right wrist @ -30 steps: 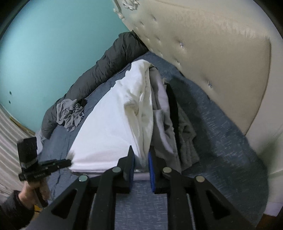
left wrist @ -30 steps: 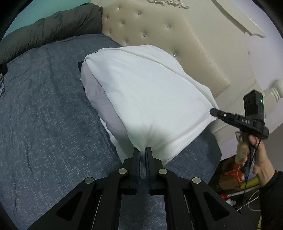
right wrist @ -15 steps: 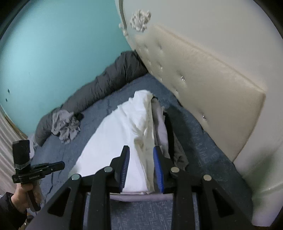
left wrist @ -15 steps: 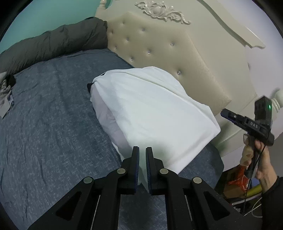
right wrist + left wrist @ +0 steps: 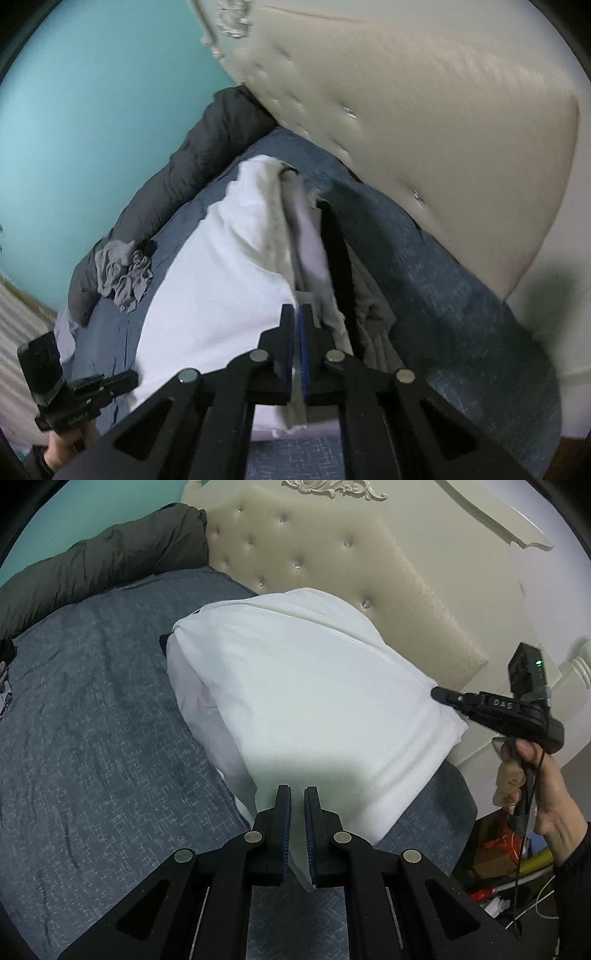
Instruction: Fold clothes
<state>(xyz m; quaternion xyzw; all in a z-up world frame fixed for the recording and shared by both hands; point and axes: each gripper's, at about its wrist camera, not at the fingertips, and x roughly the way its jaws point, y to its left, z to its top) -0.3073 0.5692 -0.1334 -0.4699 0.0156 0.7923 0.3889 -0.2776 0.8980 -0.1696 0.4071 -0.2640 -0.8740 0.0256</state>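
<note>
A white garment (image 5: 303, 701) lies folded on the blue-grey bedspread (image 5: 92, 709) beside the tufted headboard (image 5: 369, 576). The left gripper (image 5: 297, 797) pinches its near edge — the right gripper (image 5: 298, 314), jaws just closed, pinches white cloth at the opposite edge.

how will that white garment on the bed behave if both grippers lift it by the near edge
Likely floppy: the white garment drapes softly over the stack beneath. Probably light, being thin cloth. It may sag between the left gripper and right gripper.

Headboard (image 5: 424, 110) motion-blurred, dark garment (image 5: 338, 258) mostly buried under pile
</note>
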